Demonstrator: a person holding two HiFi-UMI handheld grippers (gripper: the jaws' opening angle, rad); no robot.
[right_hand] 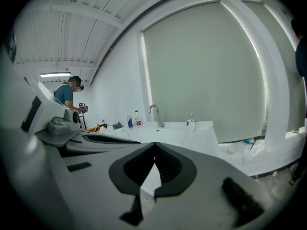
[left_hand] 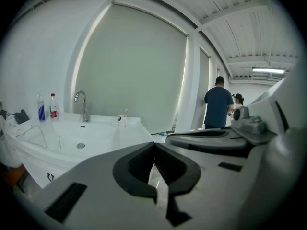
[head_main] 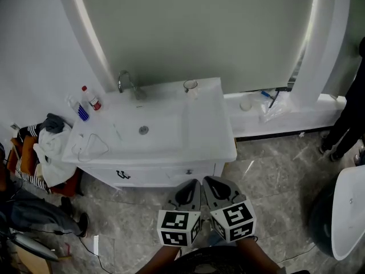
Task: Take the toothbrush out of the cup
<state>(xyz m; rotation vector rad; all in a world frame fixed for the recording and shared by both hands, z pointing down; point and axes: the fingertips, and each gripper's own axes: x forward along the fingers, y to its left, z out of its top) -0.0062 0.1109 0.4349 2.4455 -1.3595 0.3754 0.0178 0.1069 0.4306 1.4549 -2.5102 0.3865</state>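
Note:
A clear cup (head_main: pixel 190 86) stands at the back right of the white sink counter (head_main: pixel 211 136), right of the faucet (head_main: pixel 124 81). The toothbrush (right_hand: pixel 192 115) sticks up out of the cup (right_hand: pixel 191 124) in the right gripper view, and the cup (left_hand: pixel 123 119) is small and far off in the left gripper view. My left gripper (head_main: pixel 194 184) and right gripper (head_main: pixel 209 181) are side by side over the floor in front of the vanity, well short of the cup. Both point toward the sink. Each has its jaws together with nothing between them.
Two bottles (head_main: pixel 88 103) stand at the counter's back left. A pile of clothes (head_main: pixel 48 147) lies left of the vanity. A low ledge with a plastic bag (head_main: pixel 274 104) runs to the right. A person (left_hand: pixel 218 104) stands farther off, and another person (right_hand: pixel 67 95) stands at the other side.

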